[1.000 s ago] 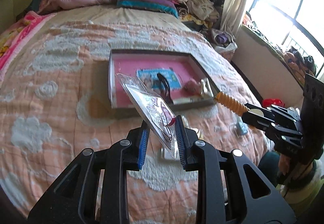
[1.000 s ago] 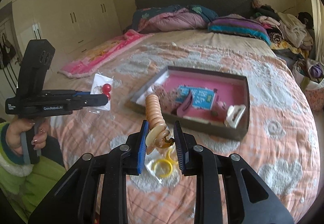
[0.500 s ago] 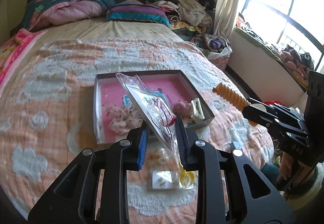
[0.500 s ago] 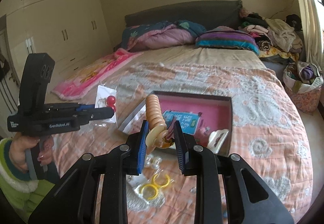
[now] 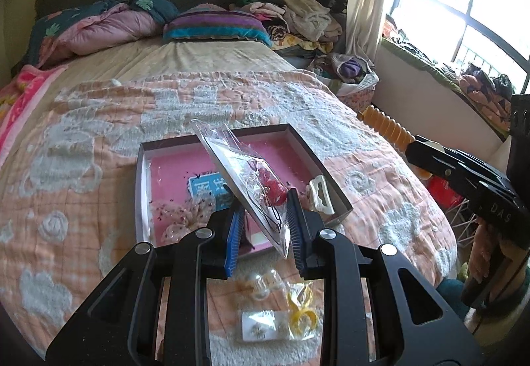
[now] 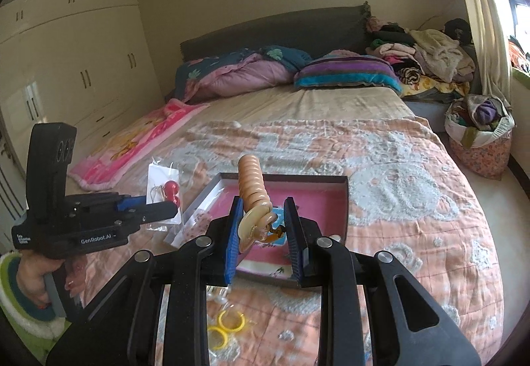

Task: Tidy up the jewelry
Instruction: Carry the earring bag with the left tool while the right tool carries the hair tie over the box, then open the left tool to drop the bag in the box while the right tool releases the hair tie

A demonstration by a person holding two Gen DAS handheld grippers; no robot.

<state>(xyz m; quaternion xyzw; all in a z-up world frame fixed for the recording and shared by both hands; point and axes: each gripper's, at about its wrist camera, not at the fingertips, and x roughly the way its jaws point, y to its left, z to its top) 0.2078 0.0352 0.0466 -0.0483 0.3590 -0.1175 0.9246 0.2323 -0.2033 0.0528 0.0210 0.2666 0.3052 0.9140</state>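
Fingers [image 5: 294, 227] of left gripper [image 5: 265, 227] pinch earring packet [image 5: 246, 180]; right gripper [image 6: 261, 230] pinches orange clip [image 6: 253, 187]. Both now raised farther above box [image 5: 165, 150]: placement pending.

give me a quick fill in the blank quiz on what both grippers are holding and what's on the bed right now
1. The left gripper is shut on a clear packet holding ____ bead earrings.
2. The right gripper holds a ridged hair clip whose colour is ____.
3. The open box on the bed has a ____ lining.
4. The loose hoops lying on the blanket near the grippers are ____.

Missing words: red; orange; pink; yellow
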